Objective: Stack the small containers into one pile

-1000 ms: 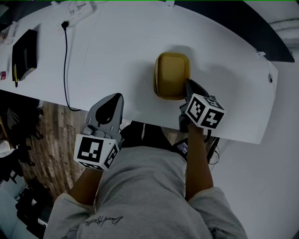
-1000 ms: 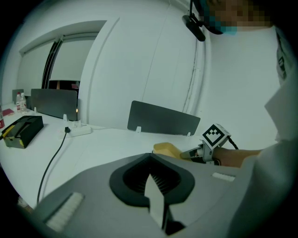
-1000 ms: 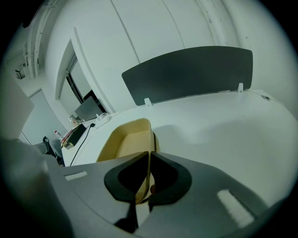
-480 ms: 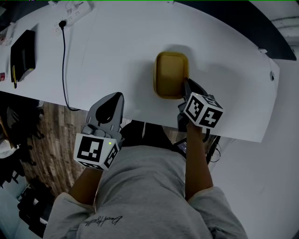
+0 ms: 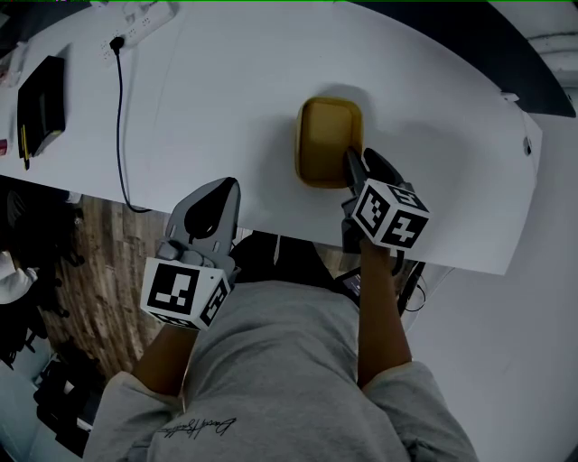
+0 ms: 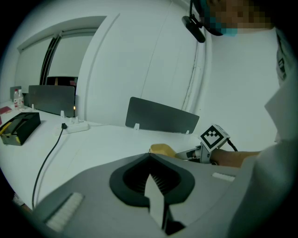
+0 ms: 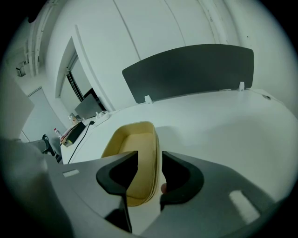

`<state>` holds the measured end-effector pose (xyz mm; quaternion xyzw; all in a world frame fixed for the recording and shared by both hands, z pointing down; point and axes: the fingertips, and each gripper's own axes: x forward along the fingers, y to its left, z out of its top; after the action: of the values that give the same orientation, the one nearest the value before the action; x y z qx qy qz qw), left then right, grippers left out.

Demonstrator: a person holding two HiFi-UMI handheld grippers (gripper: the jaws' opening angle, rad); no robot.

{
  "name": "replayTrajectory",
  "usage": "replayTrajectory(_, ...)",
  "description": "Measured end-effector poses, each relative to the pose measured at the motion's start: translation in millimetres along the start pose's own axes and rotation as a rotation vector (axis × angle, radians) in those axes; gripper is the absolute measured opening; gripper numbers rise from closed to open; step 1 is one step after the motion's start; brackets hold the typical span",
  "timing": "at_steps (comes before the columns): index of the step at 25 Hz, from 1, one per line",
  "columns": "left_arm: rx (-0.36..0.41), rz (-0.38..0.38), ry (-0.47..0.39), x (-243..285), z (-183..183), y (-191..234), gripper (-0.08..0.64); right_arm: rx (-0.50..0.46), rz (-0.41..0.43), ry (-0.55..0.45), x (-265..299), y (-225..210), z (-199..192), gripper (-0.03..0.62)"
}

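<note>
Nearest the person, the left gripper is held clenched and empty at the near edge of the white table. Slightly farther on, the right gripper is shown released, its jaws having just been opening. The right wall of the yellow containers stands between them, one jaw inside and one outside. The containers are seen nested in one pile at mid-table. At the far left, a black cable is run to a power strip, near a black box.
</note>
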<state>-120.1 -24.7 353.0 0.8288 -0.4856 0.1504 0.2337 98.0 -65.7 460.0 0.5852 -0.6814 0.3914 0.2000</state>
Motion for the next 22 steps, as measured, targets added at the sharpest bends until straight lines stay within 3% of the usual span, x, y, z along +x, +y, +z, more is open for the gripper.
replayTrajectory(22,0.020,-0.025,0.002,12.4,3.9,-14.8,0.002,-0.012,0.047,-0.004,-12.3,-10.1,3.3,0.184)
